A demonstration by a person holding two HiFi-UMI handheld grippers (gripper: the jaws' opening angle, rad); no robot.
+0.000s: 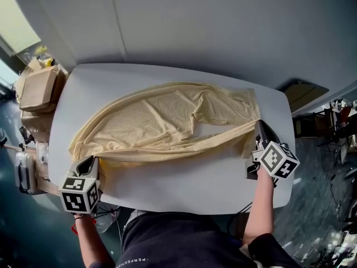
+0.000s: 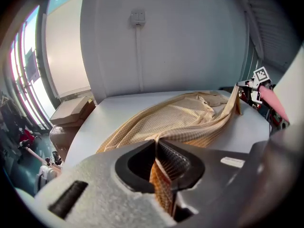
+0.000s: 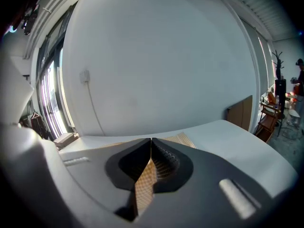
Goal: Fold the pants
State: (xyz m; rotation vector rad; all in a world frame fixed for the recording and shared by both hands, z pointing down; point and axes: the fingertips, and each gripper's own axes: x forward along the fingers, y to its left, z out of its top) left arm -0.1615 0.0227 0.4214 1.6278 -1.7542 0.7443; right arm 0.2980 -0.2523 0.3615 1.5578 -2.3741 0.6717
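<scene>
Head view: cardboard boxes [image 1: 38, 88] beside the table [image 1: 184, 188] (pants [image 1: 162, 121] across it).

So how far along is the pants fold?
Early. Done: pants lie spread across the table. In hand: left gripper and right gripper clamp the near edge, stretched between them. Left: no fold laid yet, so every fold remains.

Soft daylight comes in from the windows [image 2: 31, 80] on the left, so the table [image 1: 184, 186] looks bright and even, with just a faint shadow under the near edge of the pants [image 1: 162, 121]. Floor [image 1: 321, 216] is dim. Head view's sharp. Both gripper views bulge hard toward the edges, black corners, and whatever's closest to the lens is blurry.
</scene>
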